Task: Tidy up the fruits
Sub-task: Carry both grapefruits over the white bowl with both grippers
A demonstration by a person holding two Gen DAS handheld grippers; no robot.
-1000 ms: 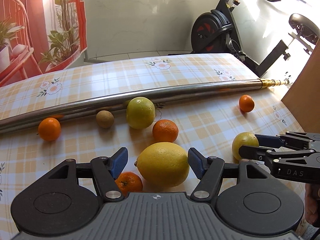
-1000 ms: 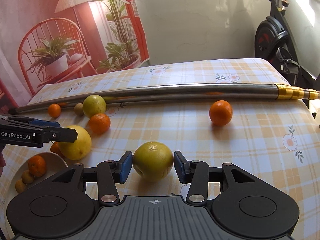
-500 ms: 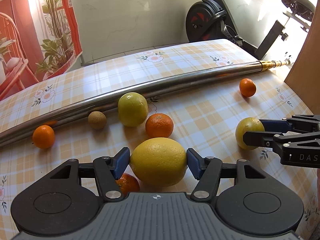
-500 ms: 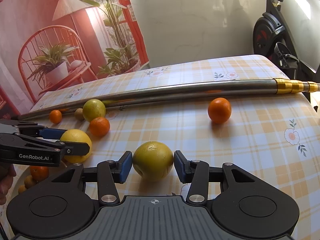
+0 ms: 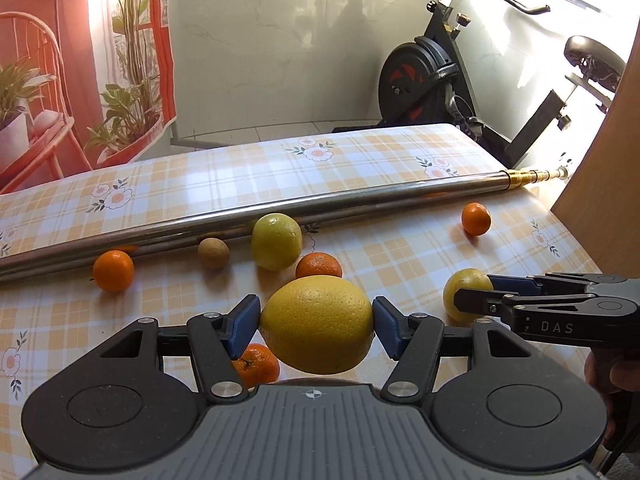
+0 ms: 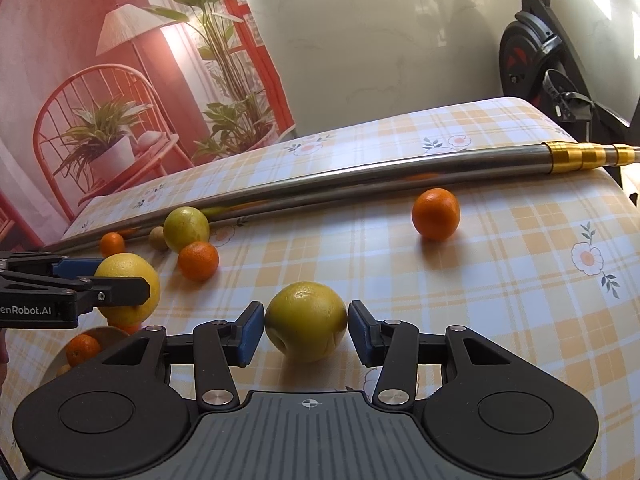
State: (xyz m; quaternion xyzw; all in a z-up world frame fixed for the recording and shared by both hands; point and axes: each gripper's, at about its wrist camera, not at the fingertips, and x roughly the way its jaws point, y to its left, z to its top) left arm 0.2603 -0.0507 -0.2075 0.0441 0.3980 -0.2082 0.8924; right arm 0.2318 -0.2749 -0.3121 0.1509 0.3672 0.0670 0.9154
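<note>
Progress: early, by my judgement. A few small fruits lie in the bowl (image 6: 86,336) just below my left tool; most fruit is loose on the desk (image 6: 500,300).
Done: the bowl holds a small orange (image 6: 82,350) and at least one smaller yellowish fruit; the rest of it is hidden behind my right tool's body.
Left to sort: green-yellow citrus (image 5: 276,242), brown round fruit (image 5: 213,253), far-left orange (image 5: 113,270), middle orange (image 5: 319,265) just beyond my left tool, near orange (image 5: 256,364) under its left pad, and lone orange (image 5: 476,219) well off toward the right, near the metal pole (image 5: 280,208).
Left tool (image 5: 316,326): clamped on the large yellow lemon (image 5: 317,323), both blue pads pressed to its sides. The lemon looks clear of the cloth, above the near orange.
Right tool (image 6: 306,330): closed to the width of the yellow-green fruit (image 6: 306,322), pads at its two sides. Whether they press I judge likely, not certain. The fruit appears to sit on the desk, its shadow directly beneath.
Location of held fruit: lemon between my left pads; yellow-green fruit between my right pads, to the right of the lemon.
Next need: carry each to its group, I judge.
</note>
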